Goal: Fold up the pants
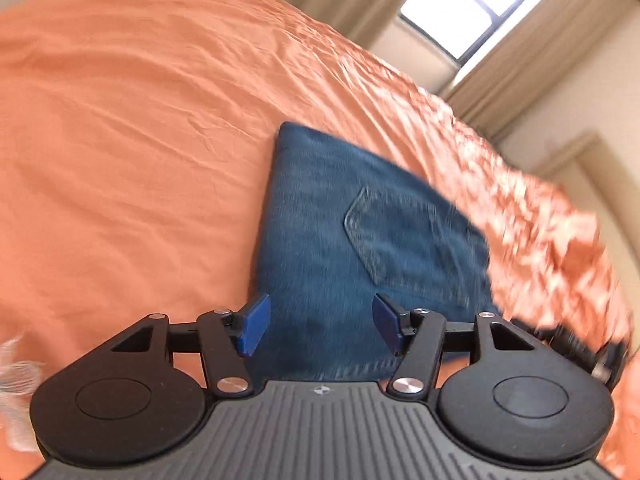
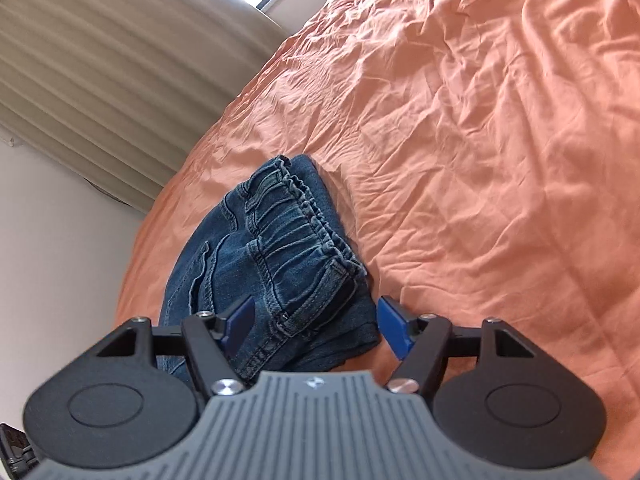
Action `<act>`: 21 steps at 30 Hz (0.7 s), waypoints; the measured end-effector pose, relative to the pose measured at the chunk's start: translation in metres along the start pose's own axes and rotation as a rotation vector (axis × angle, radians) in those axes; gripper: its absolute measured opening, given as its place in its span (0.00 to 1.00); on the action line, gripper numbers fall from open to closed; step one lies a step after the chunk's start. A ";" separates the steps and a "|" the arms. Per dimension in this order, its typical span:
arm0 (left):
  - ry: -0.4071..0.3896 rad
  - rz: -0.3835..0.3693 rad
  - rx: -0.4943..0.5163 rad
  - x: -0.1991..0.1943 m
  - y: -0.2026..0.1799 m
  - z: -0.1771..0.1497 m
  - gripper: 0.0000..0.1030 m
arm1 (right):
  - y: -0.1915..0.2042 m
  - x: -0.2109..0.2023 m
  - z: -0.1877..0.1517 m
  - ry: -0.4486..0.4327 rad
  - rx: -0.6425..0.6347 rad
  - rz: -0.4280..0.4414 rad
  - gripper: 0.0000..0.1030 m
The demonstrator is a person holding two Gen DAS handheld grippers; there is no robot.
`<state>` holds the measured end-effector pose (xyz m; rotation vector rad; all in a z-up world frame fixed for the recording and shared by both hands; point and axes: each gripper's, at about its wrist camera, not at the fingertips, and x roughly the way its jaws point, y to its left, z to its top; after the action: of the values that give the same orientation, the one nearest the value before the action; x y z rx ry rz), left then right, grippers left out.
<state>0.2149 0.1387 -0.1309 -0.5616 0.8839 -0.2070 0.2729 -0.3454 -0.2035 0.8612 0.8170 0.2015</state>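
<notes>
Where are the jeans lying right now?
The folded jeans lie on the orange bedsheet, near the bed's edge on the curtain side. In both wrist views they sit just ahead of each open claw, with the elastic waistband toward the right claw.

My blue denim pants lie folded into a compact, roughly rectangular bundle on the orange bedsheet. From my left side I see the smooth top layer with a stitched back pocket facing up, its edges straight and flat. From my right side the pants show their gathered elastic waistband, ruffled and lying along the bundle's upper edge, with several folded layers stacked beneath it near the bed's edge.
</notes>
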 end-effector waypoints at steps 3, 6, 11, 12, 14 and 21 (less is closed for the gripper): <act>-0.016 0.001 -0.066 0.025 0.014 0.007 0.67 | -0.004 0.015 0.004 0.030 0.024 -0.002 0.65; -0.003 -0.010 -0.123 0.044 0.028 0.014 0.67 | -0.007 0.030 0.007 0.046 0.021 0.003 0.66; 0.026 -0.072 -0.226 0.069 0.056 0.019 0.65 | -0.014 0.051 0.014 0.065 0.055 0.049 0.65; 0.025 -0.087 -0.234 0.073 0.059 0.021 0.65 | -0.015 0.053 0.016 0.068 0.057 0.058 0.65; 0.026 -0.122 -0.242 0.081 0.064 0.026 0.61 | -0.017 0.059 0.019 0.070 0.060 0.074 0.63; 0.040 -0.203 -0.248 0.109 0.071 0.036 0.41 | -0.030 0.066 0.027 0.082 0.118 0.136 0.48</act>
<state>0.3072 0.1686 -0.2254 -0.8818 0.8972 -0.2952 0.3326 -0.3504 -0.2526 1.0262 0.8536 0.3116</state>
